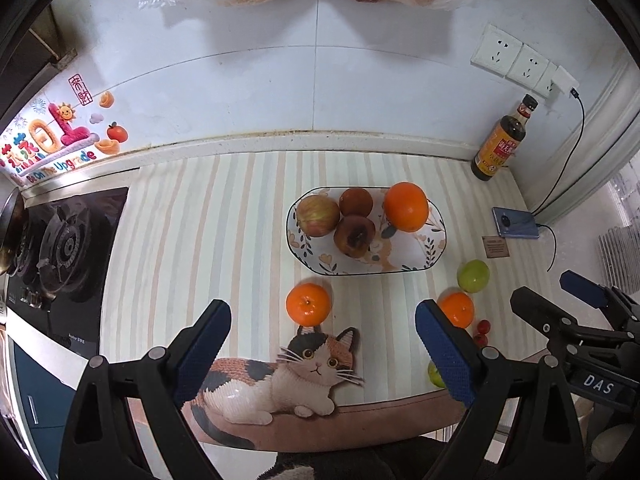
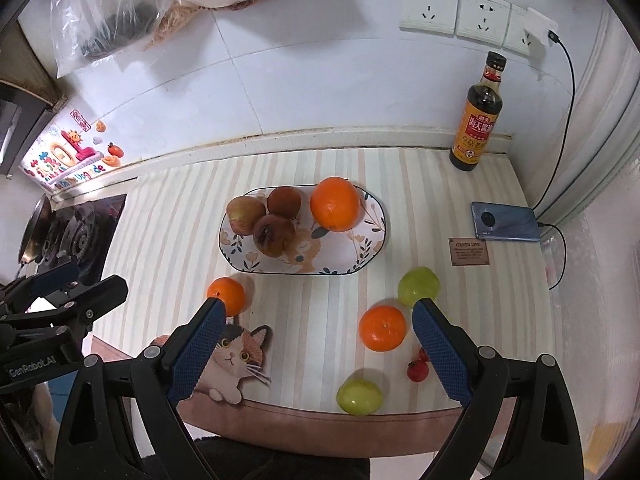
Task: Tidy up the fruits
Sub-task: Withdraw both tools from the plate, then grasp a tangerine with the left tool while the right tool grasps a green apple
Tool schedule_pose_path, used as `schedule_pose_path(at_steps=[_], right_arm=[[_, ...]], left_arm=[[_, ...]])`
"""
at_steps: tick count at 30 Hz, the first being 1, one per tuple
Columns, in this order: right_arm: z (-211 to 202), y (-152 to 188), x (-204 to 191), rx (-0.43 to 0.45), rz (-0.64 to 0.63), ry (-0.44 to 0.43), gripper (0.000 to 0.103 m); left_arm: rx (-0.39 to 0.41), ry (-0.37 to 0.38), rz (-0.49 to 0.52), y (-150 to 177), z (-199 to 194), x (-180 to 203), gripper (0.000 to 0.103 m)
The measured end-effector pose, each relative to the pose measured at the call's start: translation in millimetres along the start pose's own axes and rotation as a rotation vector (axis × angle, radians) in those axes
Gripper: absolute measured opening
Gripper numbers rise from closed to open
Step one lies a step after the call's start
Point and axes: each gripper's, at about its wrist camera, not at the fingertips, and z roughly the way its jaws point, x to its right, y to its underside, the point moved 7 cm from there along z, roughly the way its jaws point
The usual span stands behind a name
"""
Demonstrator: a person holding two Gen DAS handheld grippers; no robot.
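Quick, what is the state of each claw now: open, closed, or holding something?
Left claw: open, holding nothing.
Right claw: open, holding nothing.

Both views are bright and evenly lit from above, with a cool bluish cast on the white wall (image 1: 260,92). Fruit on the desk (image 2: 320,304) throws only soft, short shadows. Hanging plastic bags (image 2: 120,12) cast faint shadows and show glare. Fisheye distortion bends edges; black vignetting fills the corners. Focus is sharp centrally.
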Motion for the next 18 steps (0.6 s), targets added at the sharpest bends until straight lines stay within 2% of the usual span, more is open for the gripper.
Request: schedule_pose_path(at_steps=[13, 14, 18], right_arm=[[17.4, 2.2, 5.5, -0.025, 0.031, -0.073, 0.097], [20.4, 1.6, 7.8, -0.025, 0.043, -0.080, 0.101], [45.2, 2.6, 26.8, -0.063, 0.096, -0.078, 0.101]], left_arm=[[-0.028, -0.015, -0.060, 5.2, 23.5, -1.2, 0.095], [-0.033, -0.016, -0.065, 4.4, 27.3, -2.1, 0.099], [-0.058, -0.039, -0.089, 3.4, 49.7, -7.8, 0.099]])
